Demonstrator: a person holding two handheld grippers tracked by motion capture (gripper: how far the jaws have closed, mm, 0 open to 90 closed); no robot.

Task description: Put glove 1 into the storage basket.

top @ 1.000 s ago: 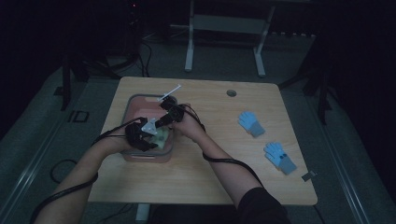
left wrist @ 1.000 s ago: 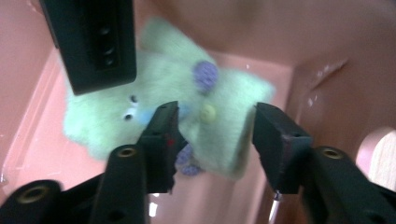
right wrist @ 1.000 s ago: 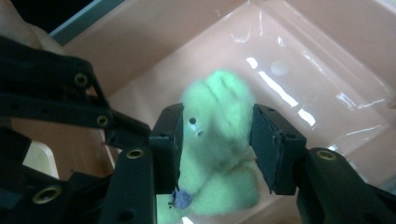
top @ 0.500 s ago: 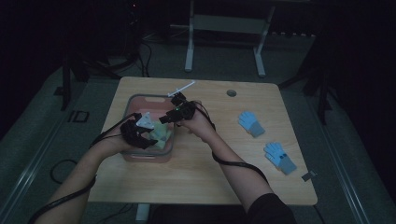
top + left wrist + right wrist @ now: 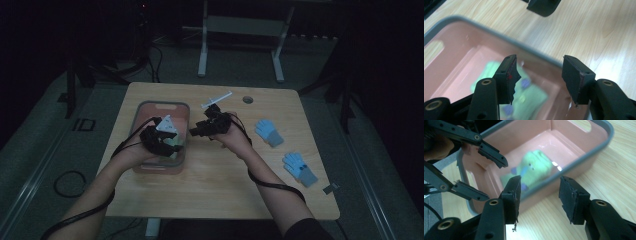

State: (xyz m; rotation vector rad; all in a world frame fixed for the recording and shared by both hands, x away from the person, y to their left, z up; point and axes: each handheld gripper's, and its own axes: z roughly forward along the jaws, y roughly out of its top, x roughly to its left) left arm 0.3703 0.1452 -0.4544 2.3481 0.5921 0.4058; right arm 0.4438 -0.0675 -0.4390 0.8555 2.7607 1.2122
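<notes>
Glove (image 5: 534, 167), green, is lying flat in the pink bin (image 5: 145, 111), one there; two blue gloves (image 5: 269, 132) are waiting on the table (image 5: 210, 185). Left gripper (image 5: 167, 137) is hovering over the bin, nearer; right gripper (image 5: 197, 131) beside the rim. Both are gaping half-wide, empty.

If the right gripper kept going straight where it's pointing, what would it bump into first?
Probably the grey rim of the pink bin: the right gripper aims at its near wall, with the green glove inside beyond it.

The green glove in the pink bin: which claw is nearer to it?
Left. The left claw hovers over the pink bin above the green glove; the right claw is beside the bin's rim, over the table.
</notes>
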